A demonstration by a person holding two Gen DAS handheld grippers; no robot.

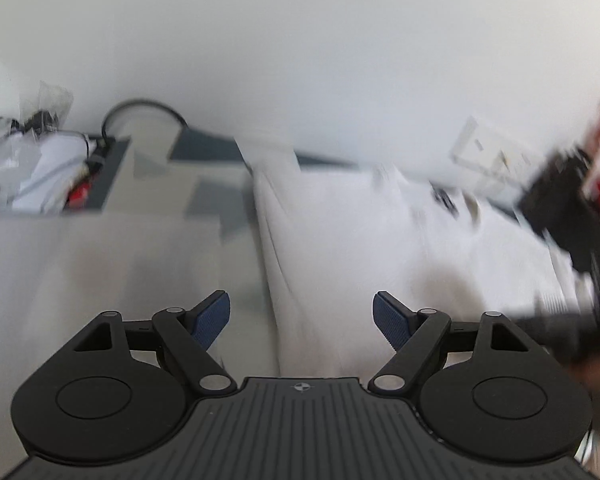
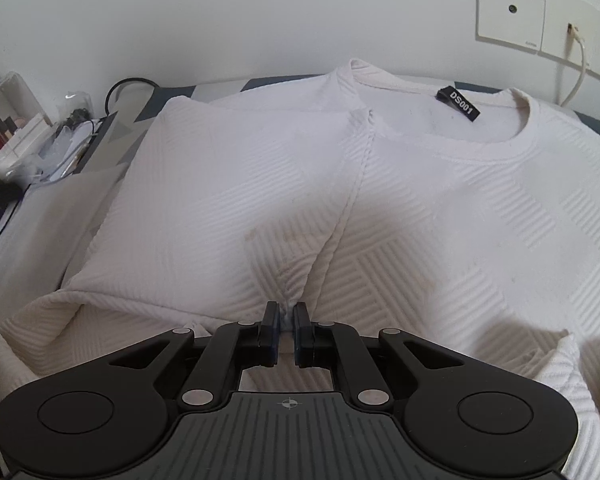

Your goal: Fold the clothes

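The right tool (image 2: 286,330) is closed to a narrow gap, its two black fingers with blue pads (image 2: 271,330) pinching a small ridge of the white textured knit sweatshirt (image 2: 420,216). The pinched fabric lies at the near end of a raised seam (image 2: 354,196) that runs straight ahead of the tool toward the round neckline. A black neck label printed "DS001" (image 2: 459,105) sits inside the collar, ahead and to the right. The sweatshirt lies spread flat over the surface (image 2: 16,248), with a folded sleeve left of the tool.

The left tool (image 1: 301,322) stands wide apart and holds nothing; its blue pads (image 1: 212,320) touch nothing. The view is motion-blurred. The same white sweatshirt (image 1: 380,232) lies ahead and right of this tool, the grey patterned surface (image 1: 100,260) to its left.
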